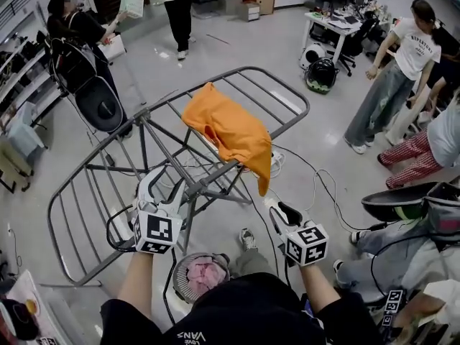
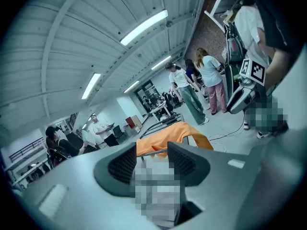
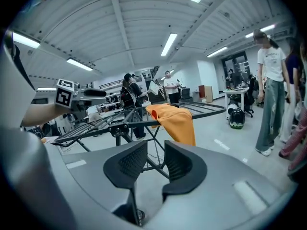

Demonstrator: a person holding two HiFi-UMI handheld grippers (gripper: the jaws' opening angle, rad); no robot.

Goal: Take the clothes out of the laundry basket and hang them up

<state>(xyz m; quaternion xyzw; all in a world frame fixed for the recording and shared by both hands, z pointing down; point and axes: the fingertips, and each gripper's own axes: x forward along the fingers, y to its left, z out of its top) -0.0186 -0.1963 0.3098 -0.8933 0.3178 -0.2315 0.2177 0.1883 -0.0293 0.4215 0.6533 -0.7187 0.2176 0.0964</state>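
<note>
the left claw (image 1: 164,187) has its jaws standing apart with nothing gripped; only rack rods and orange cloth show beyond them. the right claw (image 1: 275,205) has its jaws a little apart and is empty too. both point toward 12 o'clock in the head view, at the drying rack (image 1: 289,96). what the next move likely turns on lies the other way. the laundry basket (image 1: 177,275) sits on the floor at 6 o'clock, close to the person's body and below the rack's near edge, so a claw would have to turn back and down to reach in. it lies at about 5 o'clock from the left claw and 8 o'clock from the right, and the left looks the nearer. inside it are pink clothes (image 1: 206,273), a soft crumpled heap with no clear long axis. the orange garment (image 1: 230,129) is draped over the rack's right wing, its length running from 10 o'clock to 4 o'clock. one end hangs off the near rail, apart from both claws.
</note>
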